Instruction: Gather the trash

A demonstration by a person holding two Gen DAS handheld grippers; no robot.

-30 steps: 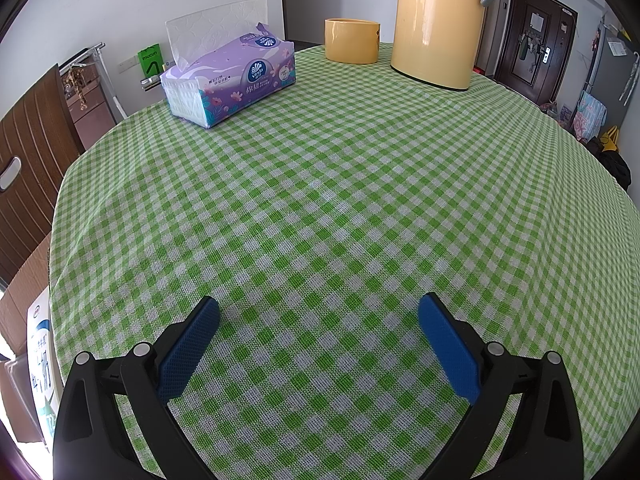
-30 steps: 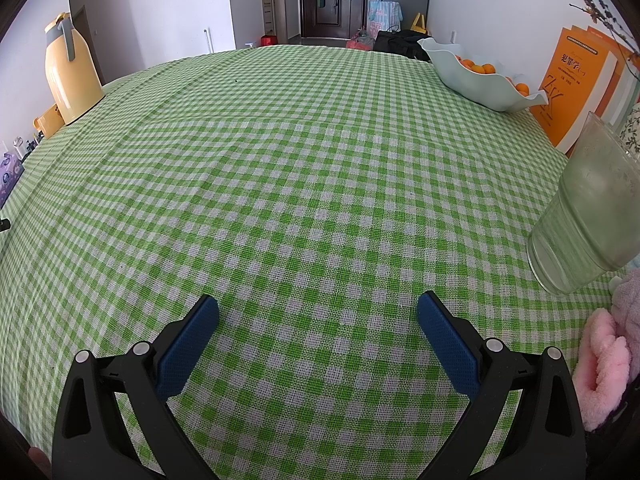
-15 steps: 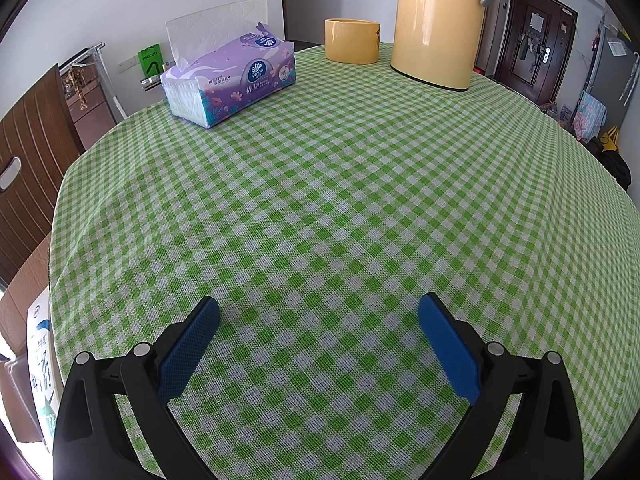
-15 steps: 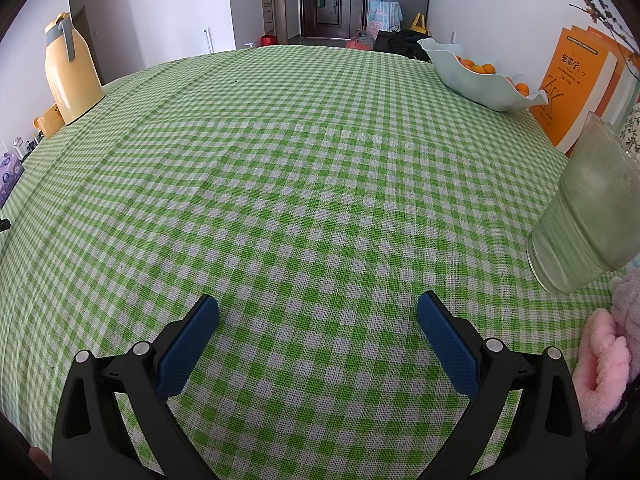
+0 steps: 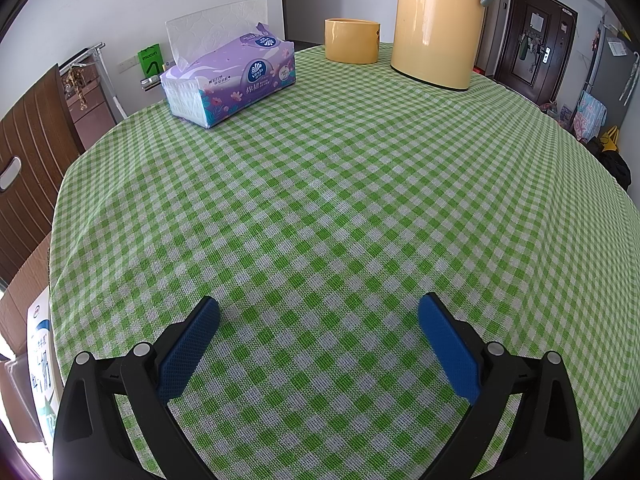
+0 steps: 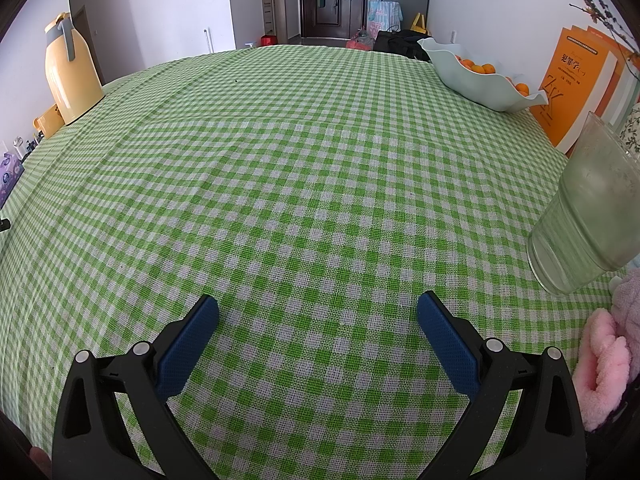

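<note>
No piece of trash shows in either view. My left gripper (image 5: 318,312) hangs open just above the green checked tablecloth (image 5: 340,184), its blue pads wide apart with nothing between them. My right gripper (image 6: 318,312) is likewise open and empty over another stretch of the same cloth (image 6: 304,184). A purple tissue pack (image 5: 230,80) with a sheet sticking up lies at the far left of the left wrist view.
A yellow thermos jug (image 5: 438,20) and a yellow cup (image 5: 351,40) stand at the far side. In the right wrist view, a frosted glass (image 6: 588,216) stands at right, with a pale fruit bowl (image 6: 476,76), orange books (image 6: 576,84) and a pink fluffy item (image 6: 604,364).
</note>
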